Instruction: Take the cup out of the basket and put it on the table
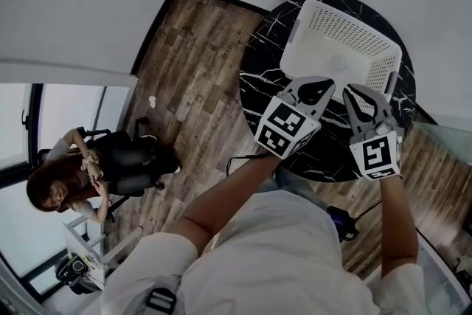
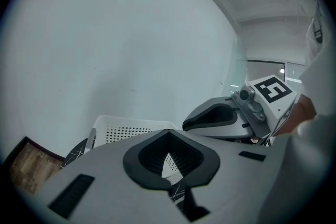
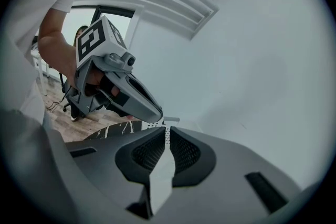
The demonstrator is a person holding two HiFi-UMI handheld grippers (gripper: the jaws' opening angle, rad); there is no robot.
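Note:
A white perforated basket (image 1: 354,29) stands on the round black marble table (image 1: 258,66). A pale round shape (image 1: 337,63) lies on the basket floor; I cannot tell whether it is the cup. Both grippers hover side by side over the basket's near rim. My left gripper (image 1: 318,82) is shut with nothing in it, and the basket (image 2: 126,131) shows beyond its tips (image 2: 168,135). To its right, my right gripper (image 1: 363,91) is also shut and empty, its jaws (image 3: 167,129) meeting along a thin line. Each gripper shows in the other's view: right gripper (image 2: 210,118), left gripper (image 3: 149,110).
A plain white wall rises just behind the table. Wooden floor (image 1: 184,70) lies to the left, with a person seated on a black office chair (image 1: 129,162) at the lower left. A glass panel (image 1: 446,133) stands at the right, and a cable (image 1: 243,158) lies near the table's foot.

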